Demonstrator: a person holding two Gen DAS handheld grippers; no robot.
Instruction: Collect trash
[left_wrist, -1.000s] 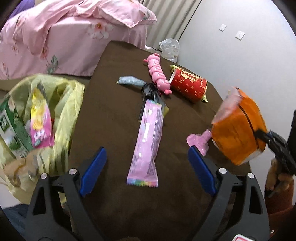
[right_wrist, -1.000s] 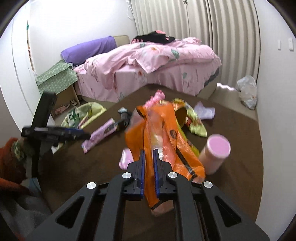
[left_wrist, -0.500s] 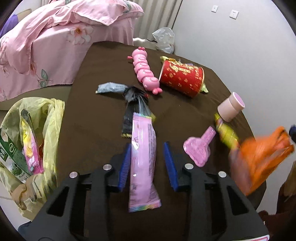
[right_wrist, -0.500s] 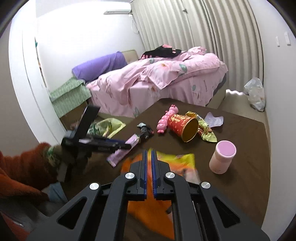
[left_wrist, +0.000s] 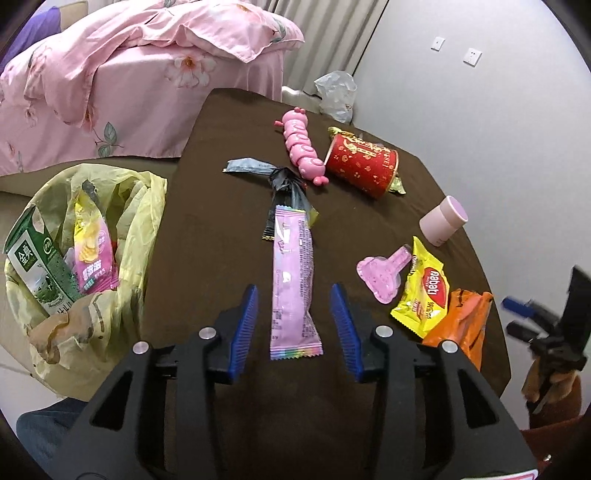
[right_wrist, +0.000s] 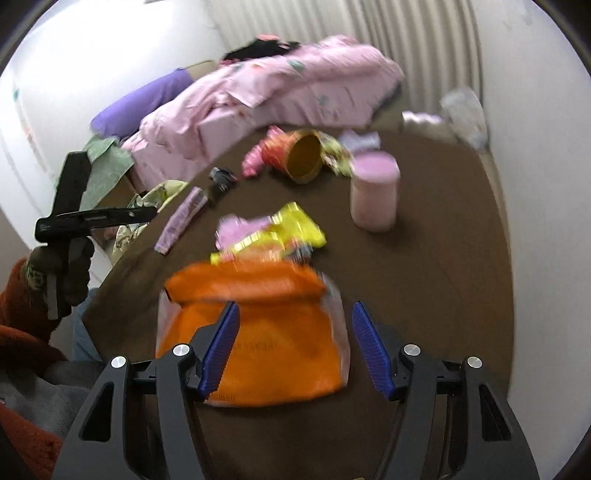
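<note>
Left gripper (left_wrist: 293, 325): jaws apart, straddling the near end of the long pink wrapper (left_wrist: 293, 280), not clamped. Wrapper lies flat on the brown counter (left_wrist: 207, 240), lengthwise near-to-far. Looks light, thin, crinkly film, probably slippery; I'd pinch it across the width a bit in from the near sealed edge so it doesn't slide out or fold.

Right gripper (right_wrist: 295, 347): jaws apart above the orange bag (right_wrist: 266, 332), which lies loose on the near counter edge. Soft and floppy; best grabbed at a bunched fold near the top rim.

Just past it: yellow snack packet (left_wrist: 424, 291), touching the orange bag, and a pink plastic piece (left_wrist: 380, 273) beside that. Both light.

Left of the counter, off its edge: yellow trash bag (left_wrist: 140, 236), open, with a green carton (left_wrist: 37, 273) and a pink packet inside.

Farther: black wrapper (left_wrist: 288, 195), pink cup (left_wrist: 443, 221), red paper cup (left_wrist: 362, 166) on its side, pink caterpillar toy (left_wrist: 301, 147).
</note>
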